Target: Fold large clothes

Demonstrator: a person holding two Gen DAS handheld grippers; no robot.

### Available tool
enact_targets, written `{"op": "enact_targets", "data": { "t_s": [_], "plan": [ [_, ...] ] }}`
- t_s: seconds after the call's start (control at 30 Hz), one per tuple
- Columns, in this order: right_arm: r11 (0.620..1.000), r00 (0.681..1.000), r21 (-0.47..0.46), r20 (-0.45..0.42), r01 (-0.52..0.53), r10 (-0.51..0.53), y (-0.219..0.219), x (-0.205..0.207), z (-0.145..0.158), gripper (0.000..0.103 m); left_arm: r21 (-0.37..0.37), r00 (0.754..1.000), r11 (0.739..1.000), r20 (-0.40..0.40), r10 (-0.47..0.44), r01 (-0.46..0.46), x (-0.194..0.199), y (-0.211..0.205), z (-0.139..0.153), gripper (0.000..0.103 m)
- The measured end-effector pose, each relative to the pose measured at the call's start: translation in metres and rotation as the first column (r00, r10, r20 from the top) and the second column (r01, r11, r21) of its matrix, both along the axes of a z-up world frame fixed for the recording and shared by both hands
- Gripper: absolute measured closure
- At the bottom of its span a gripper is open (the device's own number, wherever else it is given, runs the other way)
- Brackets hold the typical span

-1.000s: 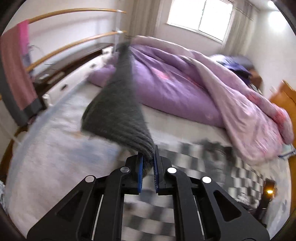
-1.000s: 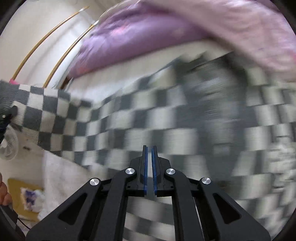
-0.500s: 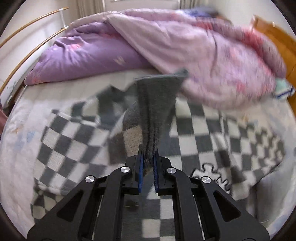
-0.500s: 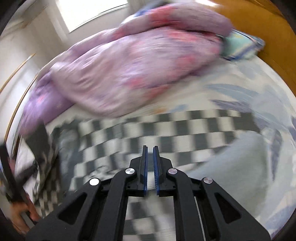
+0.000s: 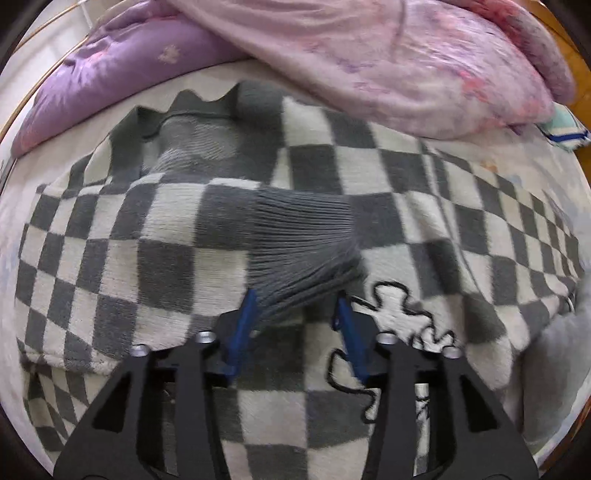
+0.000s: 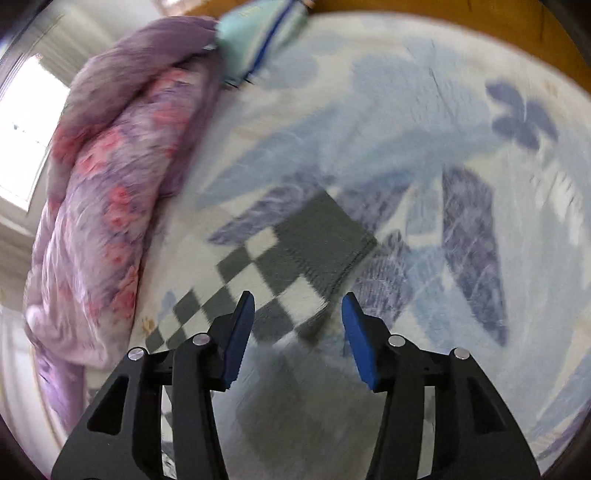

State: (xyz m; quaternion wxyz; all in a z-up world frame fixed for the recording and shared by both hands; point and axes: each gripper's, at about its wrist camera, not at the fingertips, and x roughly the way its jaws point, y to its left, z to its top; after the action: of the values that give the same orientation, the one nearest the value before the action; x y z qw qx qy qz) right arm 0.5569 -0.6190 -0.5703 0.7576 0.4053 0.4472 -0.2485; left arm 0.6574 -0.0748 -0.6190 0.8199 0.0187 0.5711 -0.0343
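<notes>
A grey-and-cream checkered sweater [image 5: 177, 236] lies spread on the bed. One sleeve is folded across its body, and its ribbed grey cuff [image 5: 303, 240] fans out between the blue pads of my left gripper [image 5: 297, 310]. That gripper's jaws are opening and the pads no longer press on the cuff. In the right wrist view the other sleeve [image 6: 258, 273] lies stretched out on the floral bedsheet [image 6: 443, 147], ending in a grey cuff [image 6: 325, 236]. My right gripper [image 6: 298, 306] hovers over that sleeve, jaws opening, with the fabric below the gap and not pinched.
A bunched purple and pink duvet [image 5: 406, 62] lies along the far side of the bed, right behind the sweater's collar. A teal pillow [image 6: 258, 29] rests by the wooden headboard [image 6: 480, 22]. A curved rail [image 5: 22, 107] borders the bed on the left.
My left gripper brought the grey cuff down across the sweater's body and let go. My right gripper swung over to the outstretched sleeve and its jaws parted.
</notes>
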Motion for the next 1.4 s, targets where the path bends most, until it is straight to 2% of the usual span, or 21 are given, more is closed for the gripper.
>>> {"op": "enact_targets", "data": {
  "t_s": [0.07, 0.13, 0.2, 0.33, 0.37, 0.43, 0.47, 0.57, 0.6, 0.73, 0.8, 0.87, 0.9, 0.97, 1.0, 1.07, 1.13, 1.23, 1.37, 1.4],
  "plan": [
    [0.999, 0.999, 0.046, -0.036, 0.024, -0.023, -0.012, 0.003, -0.018, 0.055, -0.051, 1.0, 0.999, -0.004, 0.007, -0.008, -0.005, -0.001, 0.003, 0.047],
    [0.991, 0.998, 0.122, -0.025, 0.054, -0.052, -0.024, 0.005, -0.037, 0.054, -0.104, 1.0, 0.995, -0.009, 0.01, -0.011, -0.009, 0.0, 0.006, 0.044],
    [0.98, 0.996, 0.184, -0.054, 0.075, -0.067, -0.028, 0.009, -0.054, 0.054, -0.11, 0.999, 0.994, -0.022, 0.027, -0.029, -0.011, 0.003, 0.0, 0.041],
    [0.959, 0.997, 0.276, -0.064, 0.066, -0.051, -0.028, 0.02, -0.084, 0.052, -0.117, 0.994, 0.992, -0.106, 0.027, -0.039, -0.009, 0.005, -0.025, 0.041],
    [0.963, 0.998, 0.264, -0.052, 0.06, -0.048, -0.028, 0.021, -0.085, 0.053, -0.117, 0.993, 0.993, -0.118, 0.021, -0.035, -0.009, 0.006, -0.031, 0.041],
    [0.973, 0.999, 0.228, -0.035, 0.032, -0.025, -0.028, 0.024, -0.083, 0.075, -0.105, 0.994, 0.994, -0.108, 0.0, -0.011, -0.009, 0.003, -0.034, 0.041],
    [0.981, 0.999, 0.192, -0.033, 0.007, -0.001, -0.028, 0.026, -0.078, 0.094, -0.101, 0.994, 0.995, -0.109, -0.008, -0.003, -0.009, 0.002, -0.034, 0.041],
    [0.994, 0.999, 0.103, 0.038, -0.042, 0.038, -0.023, 0.03, -0.054, 0.094, -0.124, 0.993, 0.992, -0.113, -0.023, 0.009, -0.008, 0.005, -0.031, 0.04],
    [0.996, 0.995, 0.045, 0.065, -0.074, 0.071, -0.014, 0.034, -0.038, 0.094, -0.138, 0.993, 0.99, -0.11, -0.033, 0.017, -0.009, 0.006, -0.026, 0.04],
    [0.967, 0.969, -0.166, 0.121, -0.193, 0.214, 0.035, 0.052, 0.026, 0.094, -0.251, 0.995, 0.968, -0.088, -0.035, 0.012, -0.016, 0.022, -0.006, 0.04],
    [0.929, 0.938, -0.268, 0.167, -0.253, 0.304, 0.075, 0.061, 0.067, 0.094, -0.309, 0.997, 0.951, -0.075, -0.009, -0.015, -0.023, 0.041, 0.008, 0.04],
    [0.895, 0.897, -0.323, 0.216, -0.307, 0.386, 0.118, 0.067, 0.098, 0.094, -0.34, 0.997, 0.939, -0.065, 0.032, -0.052, -0.029, 0.065, 0.022, 0.036],
    [0.882, 0.879, -0.34, 0.233, -0.326, 0.415, 0.137, 0.07, 0.109, 0.094, -0.337, 0.997, 0.939, -0.058, 0.059, -0.076, -0.033, 0.078, 0.028, 0.035],
    [0.842, 0.819, -0.364, 0.272, -0.398, 0.505, 0.195, 0.078, 0.135, 0.094, -0.332, 0.993, 0.936, -0.04, 0.113, -0.119, -0.036, 0.109, 0.04, 0.035],
    [0.829, 0.801, -0.371, 0.279, -0.419, 0.53, 0.218, 0.082, 0.141, 0.094, -0.326, 0.99, 0.935, -0.032, 0.138, -0.141, -0.041, 0.124, 0.046, 0.035],
    [0.784, 0.741, -0.383, 0.292, -0.489, 0.605, 0.283, 0.087, 0.157, 0.094, -0.304, 0.982, 0.934, -0.028, 0.187, -0.186, -0.042, 0.159, 0.056, 0.035],
    [0.752, 0.69, -0.375, 0.312, -0.543, 0.654, 0.339, 0.089, 0.162, 0.094, -0.291, 0.973, 0.929, -0.022, 0.231, -0.227, -0.042, 0.186, 0.062, 0.035],
    [0.676, 0.606, -0.389, 0.303, -0.626, 0.736, 0.434, 0.092, 0.161, 0.094, -0.28, 0.958, 0.918, -0.023, 0.286, -0.28, -0.046, 0.236, 0.071, 0.035],
    [0.594, 0.521, -0.349, 0.288, -0.725, 0.804, 0.543, 0.095, 0.135, 0.094, -0.265, 0.945, 0.911, -0.01, 0.326, -0.317, -0.055, 0.297, 0.078, 0.035],
    [0.563, 0.497, -0.332, 0.269, -0.757, 0.825, 0.578, 0.096, 0.121, 0.094, -0.253, 0.942, 0.911, -0.006, 0.336, -0.327, -0.058, 0.31, 0.079, 0.035]
  ]
}}
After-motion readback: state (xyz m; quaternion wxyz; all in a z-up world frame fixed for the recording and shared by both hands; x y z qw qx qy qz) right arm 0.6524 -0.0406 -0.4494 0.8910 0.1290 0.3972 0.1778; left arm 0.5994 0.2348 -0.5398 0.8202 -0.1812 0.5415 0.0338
